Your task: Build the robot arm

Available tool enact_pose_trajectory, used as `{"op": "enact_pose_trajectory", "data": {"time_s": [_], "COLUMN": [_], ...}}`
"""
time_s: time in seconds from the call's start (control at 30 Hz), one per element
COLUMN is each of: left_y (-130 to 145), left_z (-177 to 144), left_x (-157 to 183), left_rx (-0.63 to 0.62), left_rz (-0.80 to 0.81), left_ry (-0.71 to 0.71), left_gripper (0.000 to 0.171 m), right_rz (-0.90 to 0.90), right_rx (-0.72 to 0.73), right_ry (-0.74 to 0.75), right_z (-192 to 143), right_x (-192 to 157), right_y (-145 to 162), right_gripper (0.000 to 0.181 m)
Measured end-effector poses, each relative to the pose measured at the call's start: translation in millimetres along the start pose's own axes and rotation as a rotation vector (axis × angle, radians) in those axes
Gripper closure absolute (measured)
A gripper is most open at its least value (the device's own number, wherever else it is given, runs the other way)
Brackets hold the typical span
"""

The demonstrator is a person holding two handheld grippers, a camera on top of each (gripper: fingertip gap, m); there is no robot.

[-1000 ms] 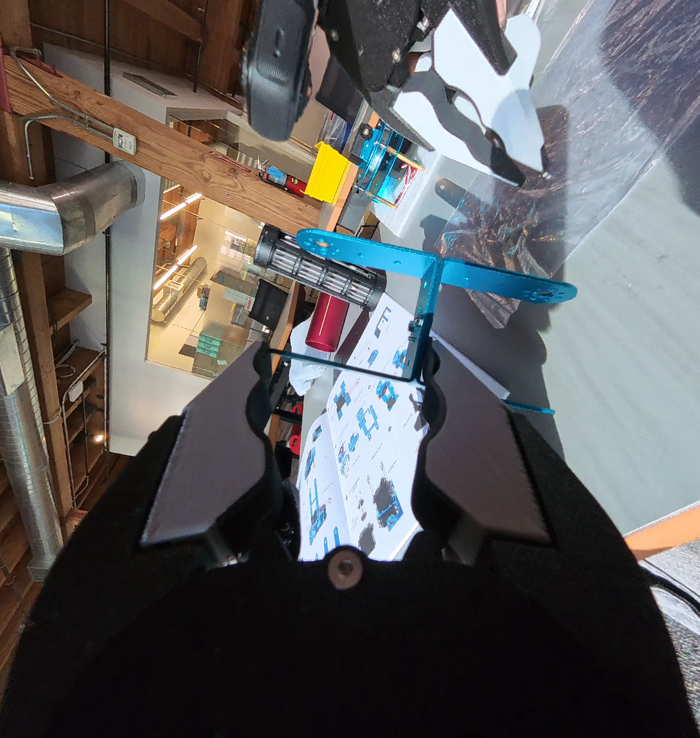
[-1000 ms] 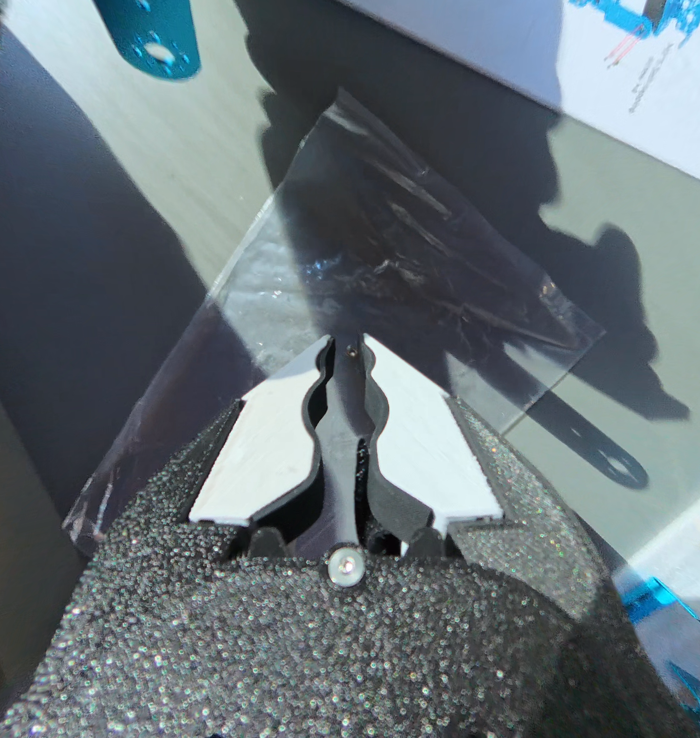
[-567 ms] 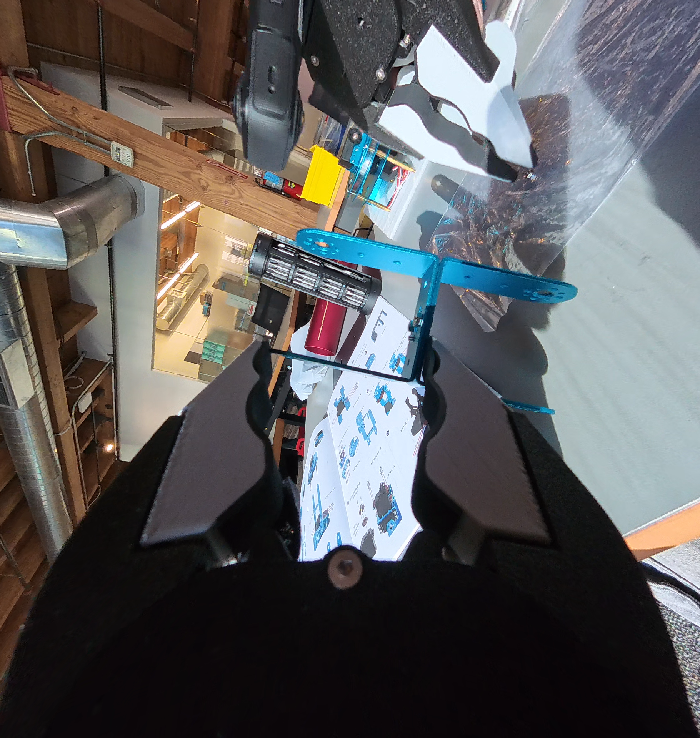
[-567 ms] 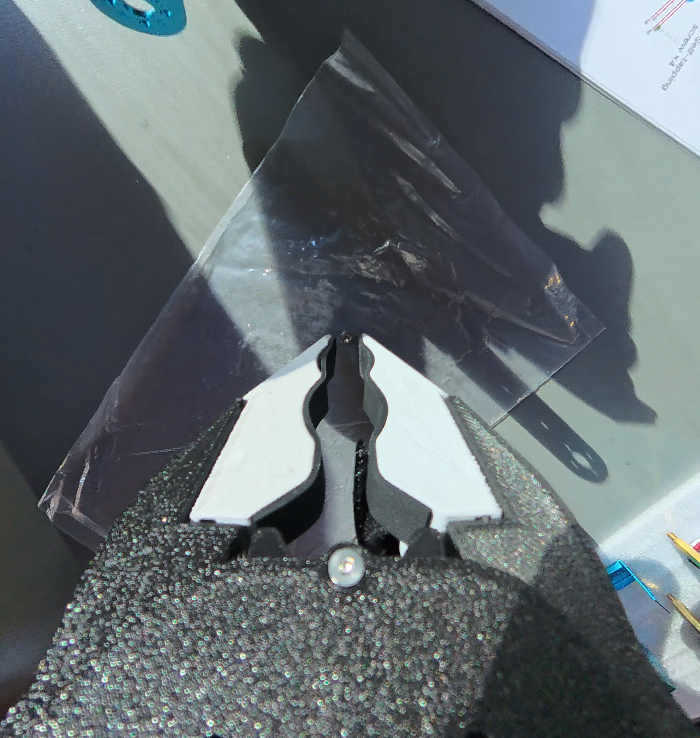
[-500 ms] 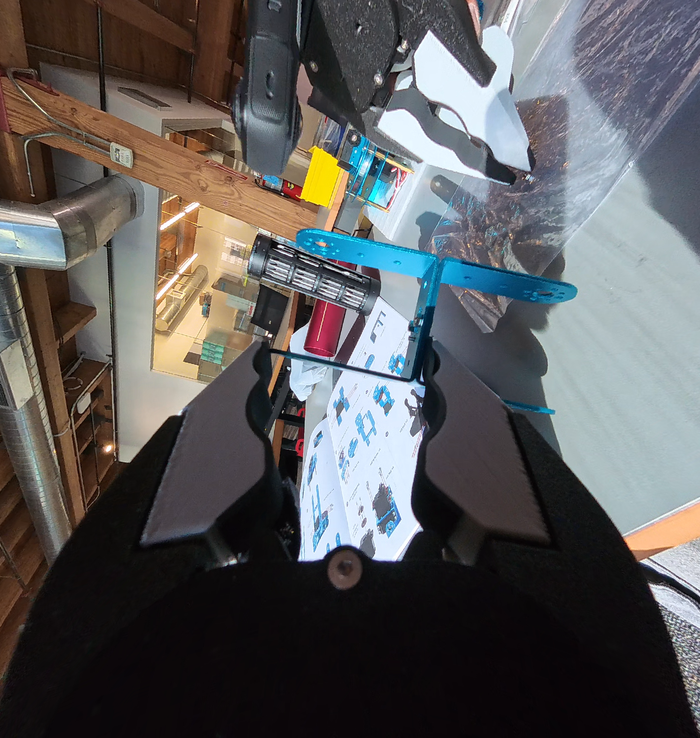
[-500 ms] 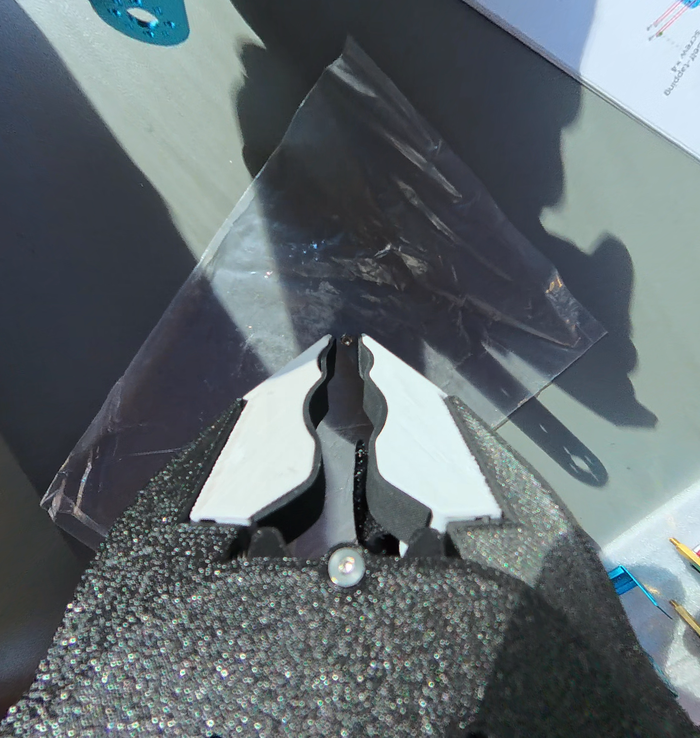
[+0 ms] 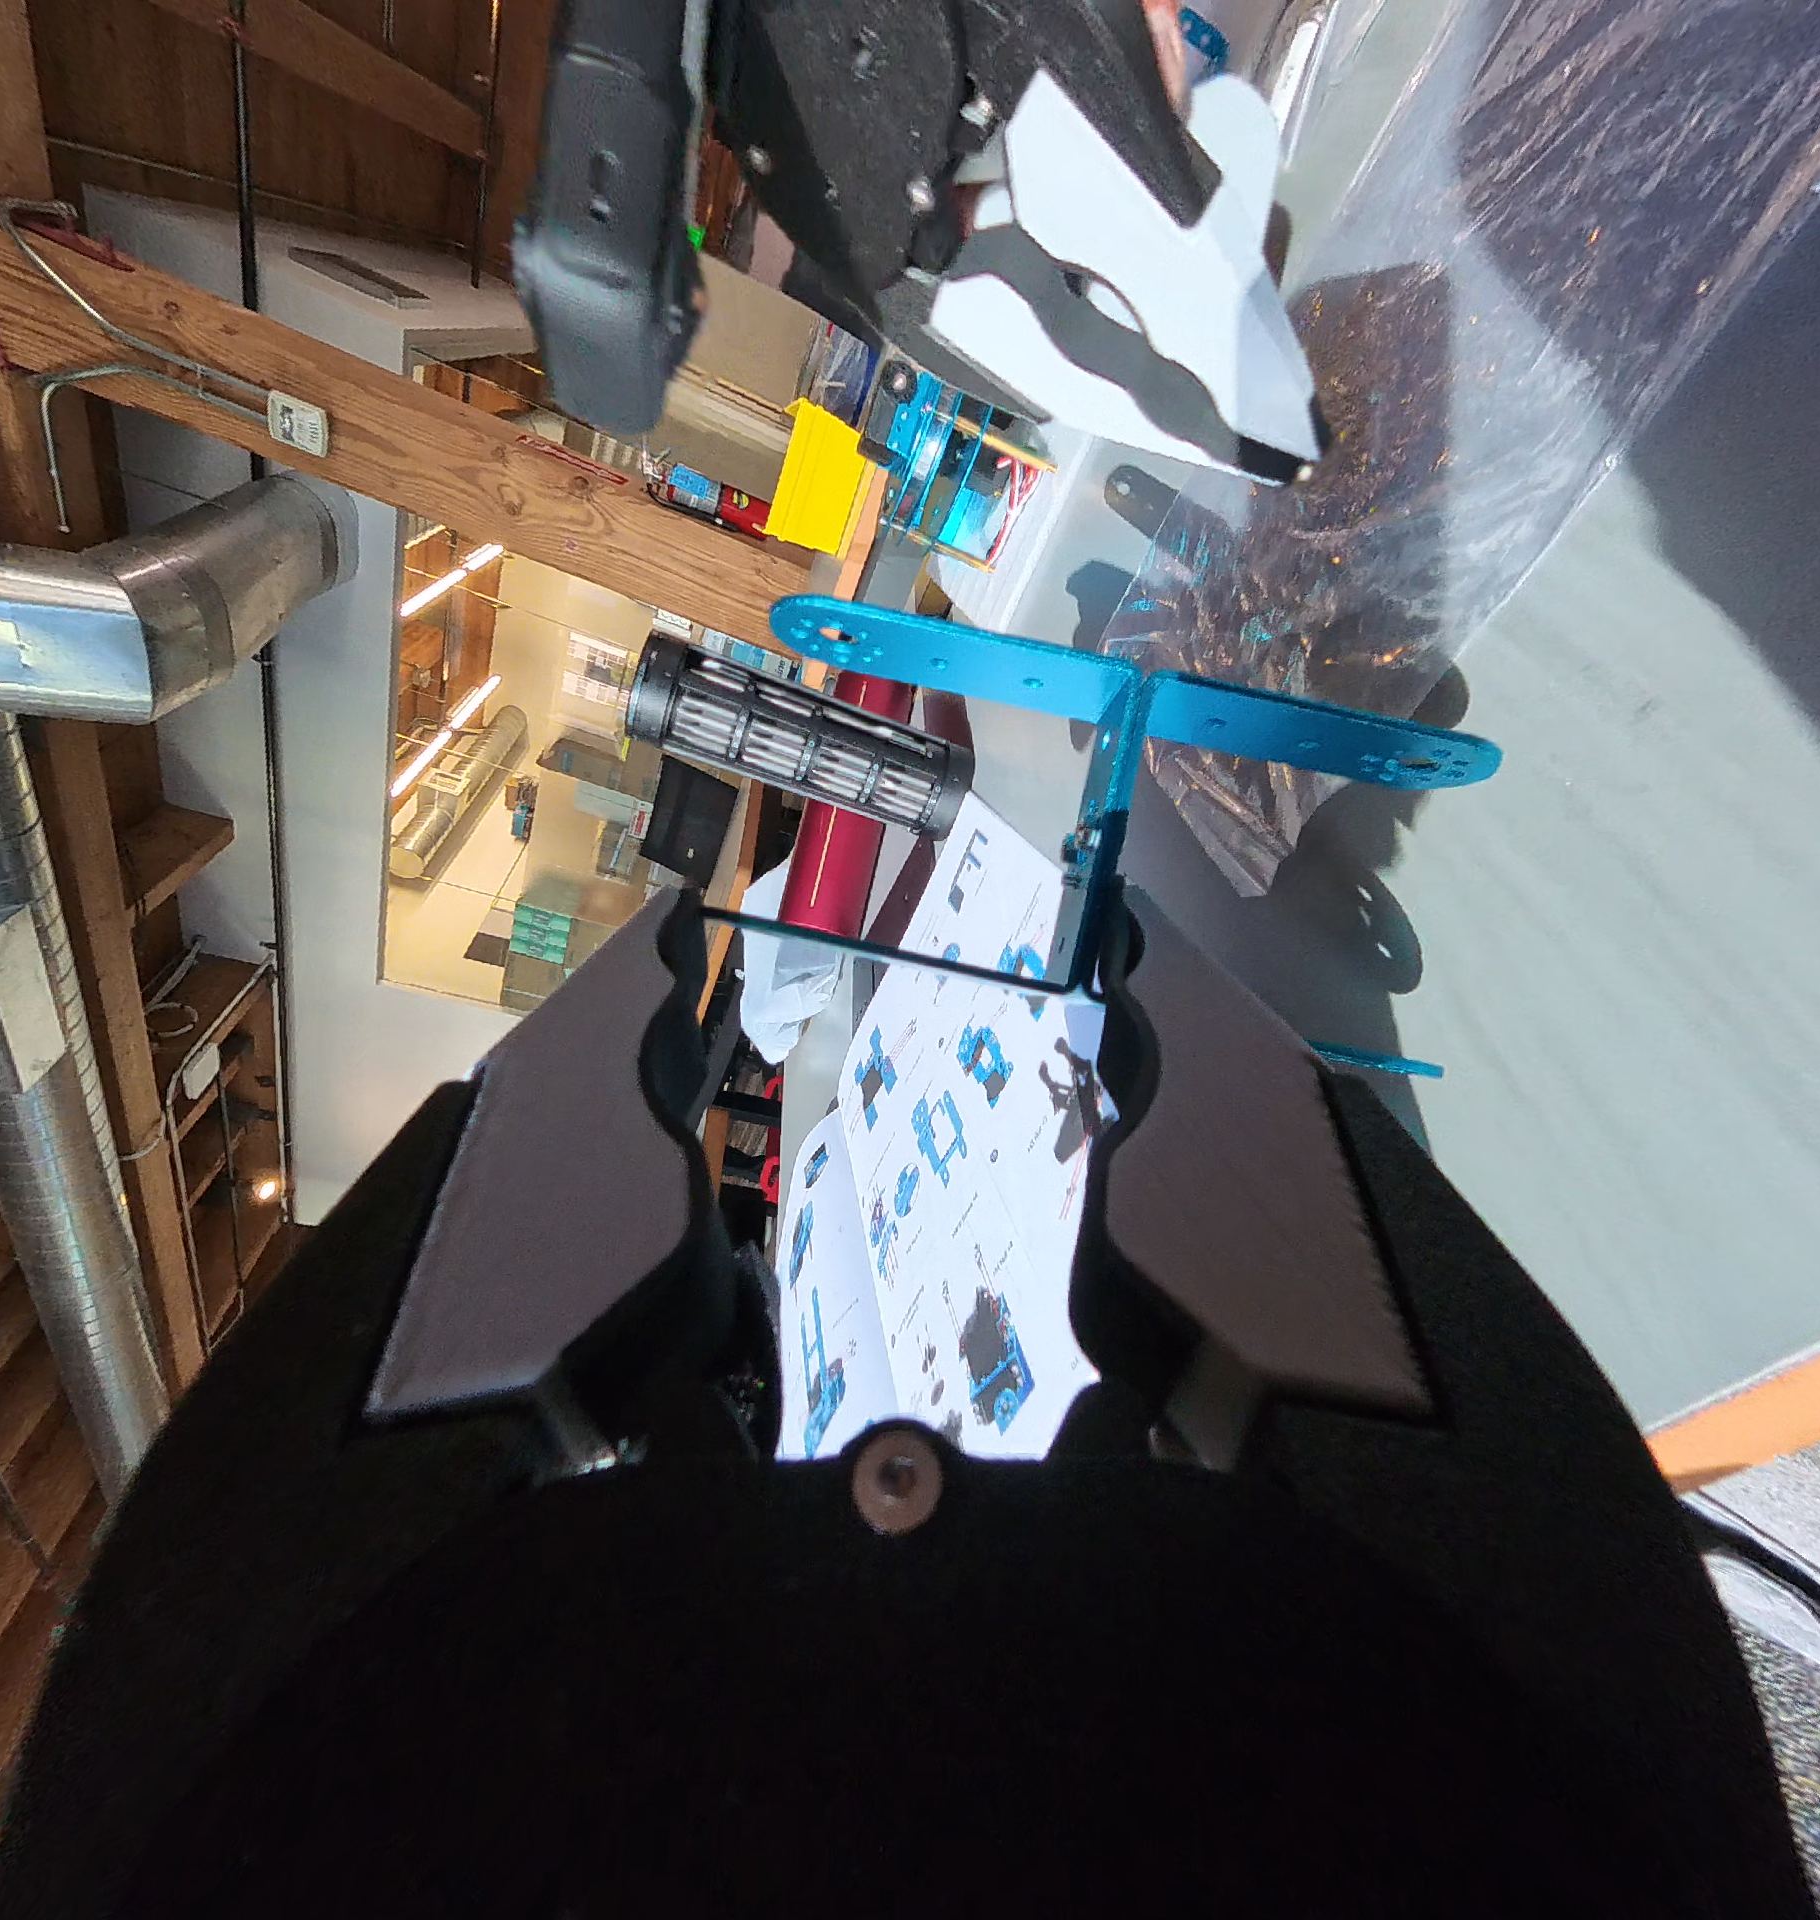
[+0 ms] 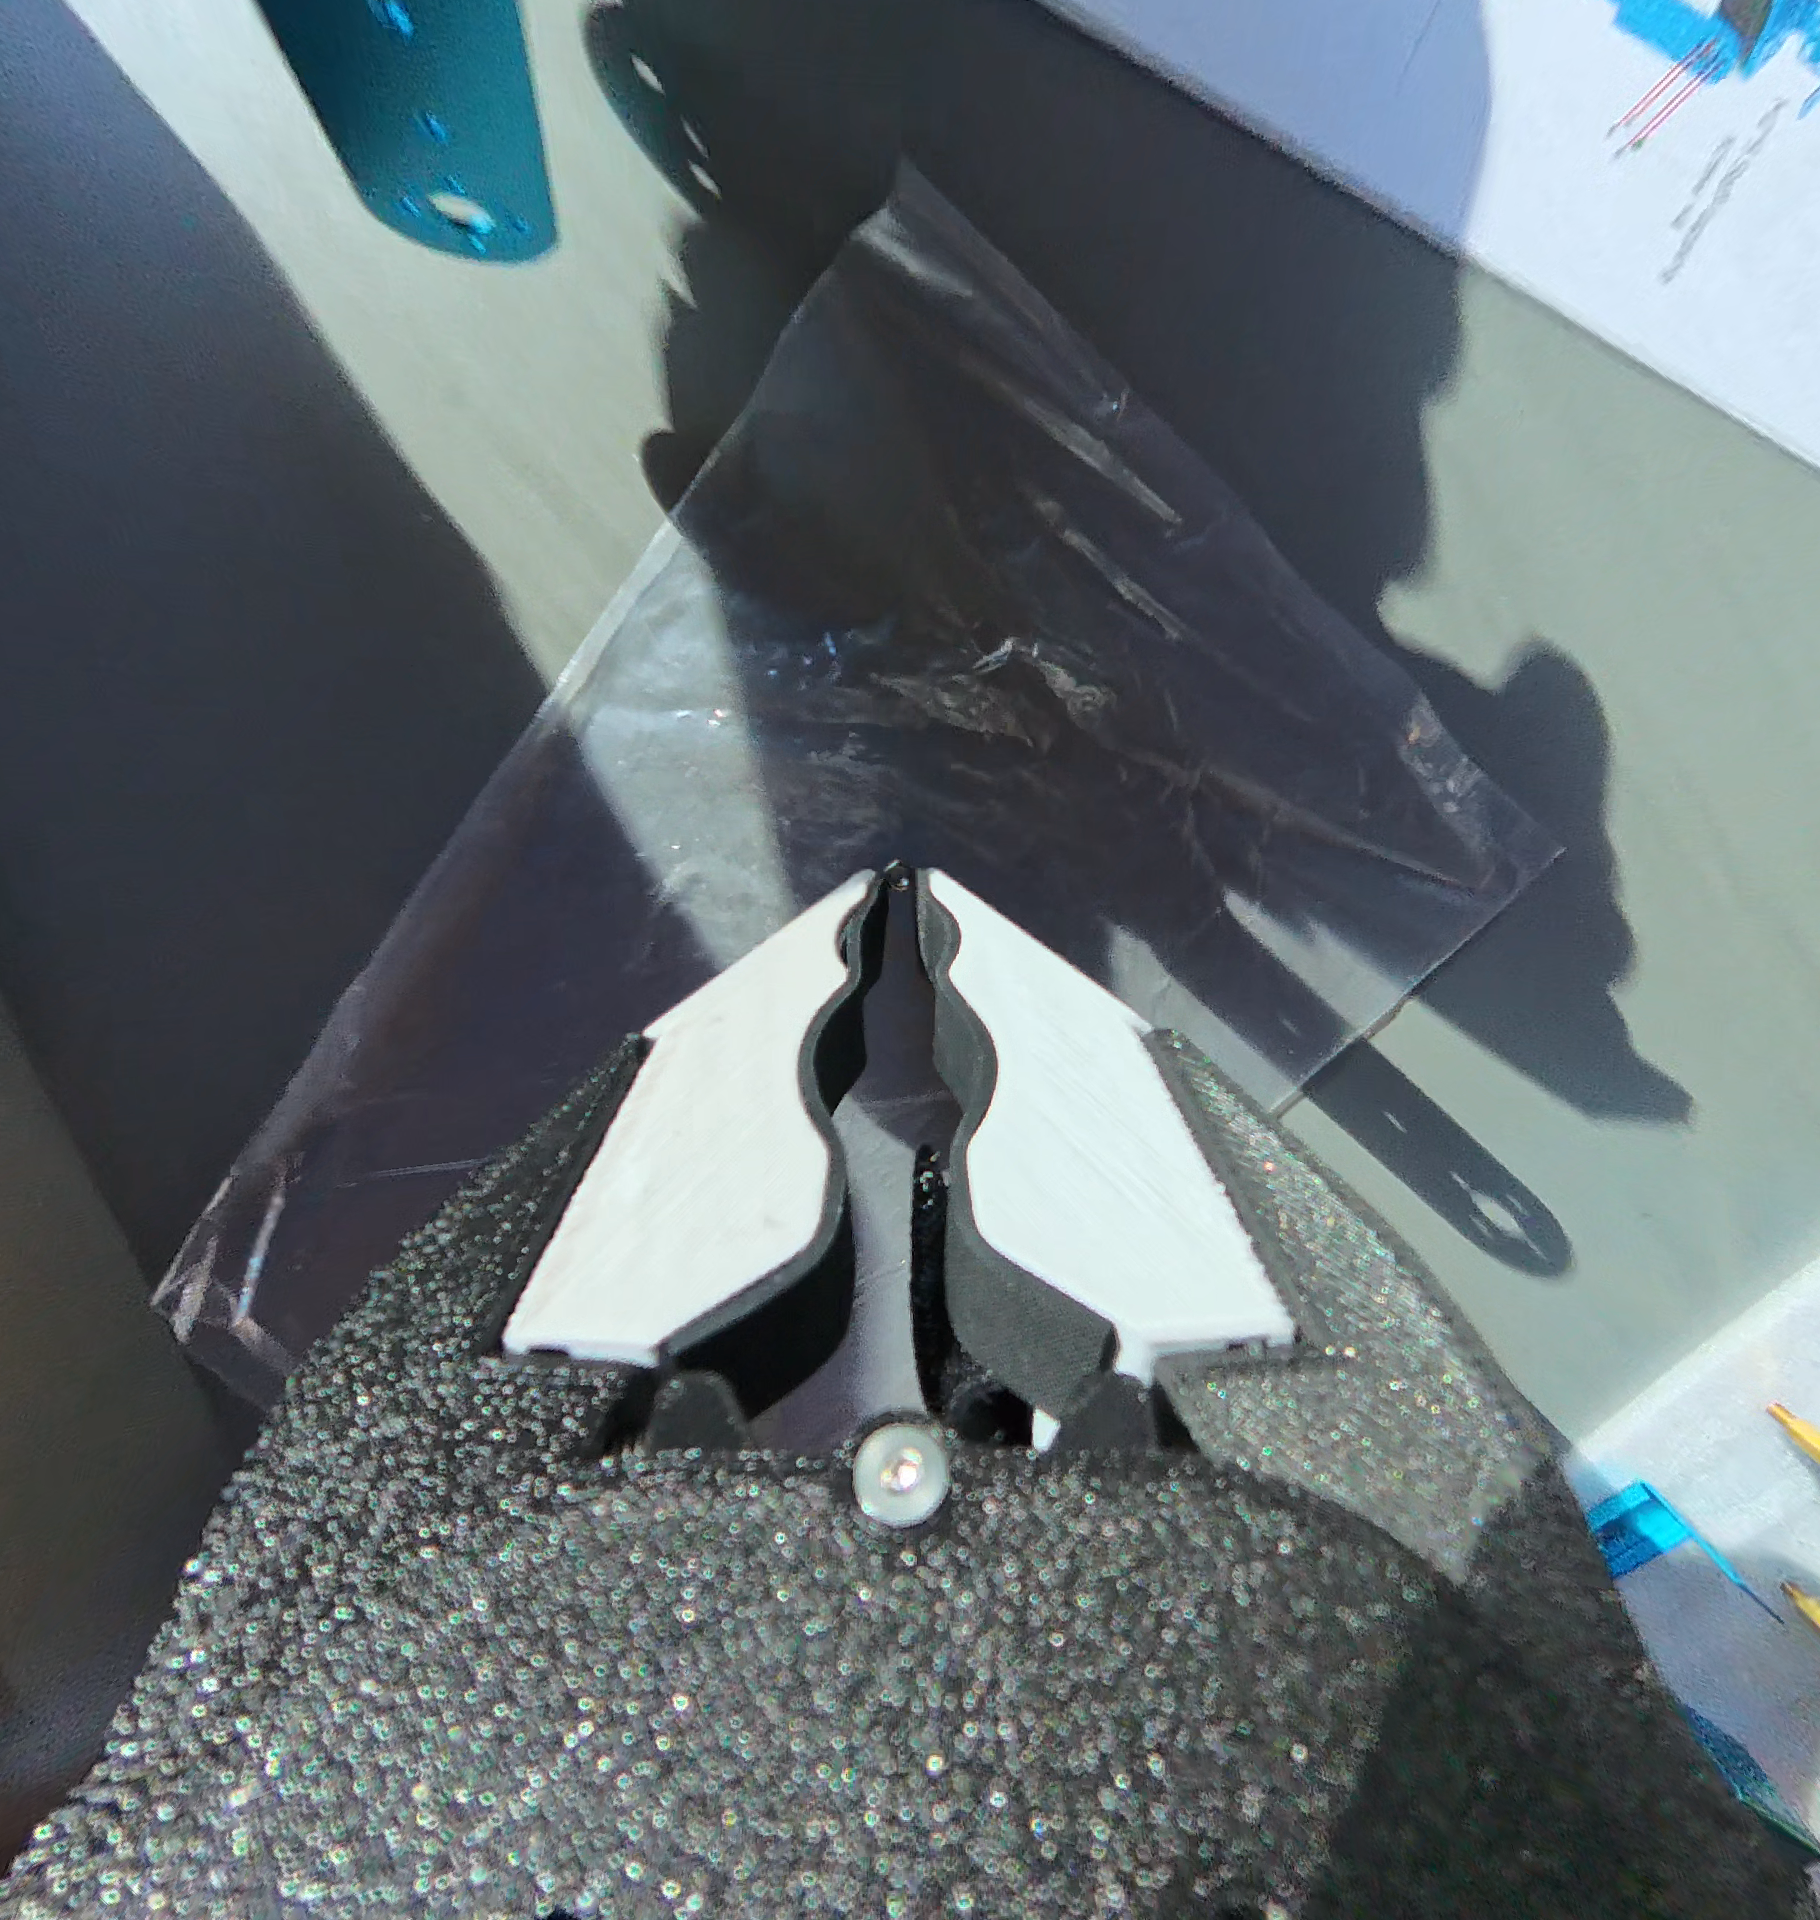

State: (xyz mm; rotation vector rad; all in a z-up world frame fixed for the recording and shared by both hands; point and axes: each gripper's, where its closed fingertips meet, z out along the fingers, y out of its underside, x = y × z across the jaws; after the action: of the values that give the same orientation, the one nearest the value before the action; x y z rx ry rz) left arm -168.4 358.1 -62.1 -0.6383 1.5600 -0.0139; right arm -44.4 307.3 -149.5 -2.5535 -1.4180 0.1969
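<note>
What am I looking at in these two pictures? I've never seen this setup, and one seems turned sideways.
These are two hand-held grippers, each carrying a camera that looks along its fingers. The left view is rolled sideways, so the grey table runs up its right side. There the left gripper, with dark fingers, is shut across a blue metal bracket and holds it above the table. The white-fingered gripper at the top is the right gripper. Its own view looks down on the table: its tips are nearly closed on a tiny dark screw, above a clear plastic bag lying flat. A printed instruction sheet also lies on the table, and a black cylinder shows behind.
</note>
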Motion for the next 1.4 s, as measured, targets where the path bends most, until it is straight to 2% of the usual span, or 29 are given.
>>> {"op": "enact_pose_trajectory", "data": {"time_s": [0.1, 0.3, 0.4, 0.53, 0.6, 0.7, 0.83, 0.9, 1.0, 1.03, 1.13, 1.4], "left_y": [-7.0, -27.5, -34.3, -38.1, -28.4, -6.5, 22.4, 30.9, 35.3, 36.8, 43.4, 45.2], "left_z": [7.8, 31.4, 43.3, 55.0, 56.5, 51.3, 42.3, 38.4, 34.4, 33.2, 29.6, 28.4], "left_x": [-2.6, -5.2, -2.7, 10.1, 9.2, -2.0, -25.8, -37.5, -50.5, -53.0, -62.0, -67.3], "left_rx": [0.009, 0.048, 0.048, 0.062, 0.03, -0.004, -0.066, -0.087, -0.091, -0.095, -0.118, -0.116], "left_rz": [0.024, 0.066, 0.097, 0.094, 0.119, 0.084, 0.066, 0.057, 0.043, 0.045, 0.062, 0.065], "left_ry": [0.0, 0.003, -0.001, 0.024, 0.013, 0.008, -0.033, -0.057, -0.083, -0.088, -0.114, -0.122], "left_gripper": [0.096, 0.096, 0.096, 0.096, 0.096, 0.096, 0.096, 0.096, 0.096, 0.096, 0.096, 0.096], "right_rz": [-0.022, -0.103, -0.126, -0.1, -0.044, 0.089, 0.203, 0.179, 0.076, 0.059, 0.071, 0.018], "right_rx": [0.063, 0.172, 0.183, 0.098, 0.132, 0.188, 0.211, 0.174, 0.095, 0.087, 0.055, -0.006], "right_ry": [0.001, 0.083, 0.095, 0.096, 0.117, 0.153, -0.029, -0.018, 0.118, 0.114, 0.043, 0.041], "right_z": [-26.9, -101.8, -119.1, -108.2, -109.0, -105.7, -57.5, -30.2, -7.2, -3.0, 7.5, 20.4], "right_x": [-9.3, -18.0, -23.7, -18.4, -9.8, 1.8, -43.7, -59.5, -54.4, -54.3, -54.1, -50.9], "right_y": [-19.7, -68.6, -88.3, -85.9, -78.5, -47.6, -19.2, -18.6, -18.4, -20.6, -22.2, -25.0], "right_gripper": [0.177, 0.181, 0.181, 0.181, 0.181, 0.179, 0.142, 0.144, 0.156, 0.161, 0.16, 0.17]}}
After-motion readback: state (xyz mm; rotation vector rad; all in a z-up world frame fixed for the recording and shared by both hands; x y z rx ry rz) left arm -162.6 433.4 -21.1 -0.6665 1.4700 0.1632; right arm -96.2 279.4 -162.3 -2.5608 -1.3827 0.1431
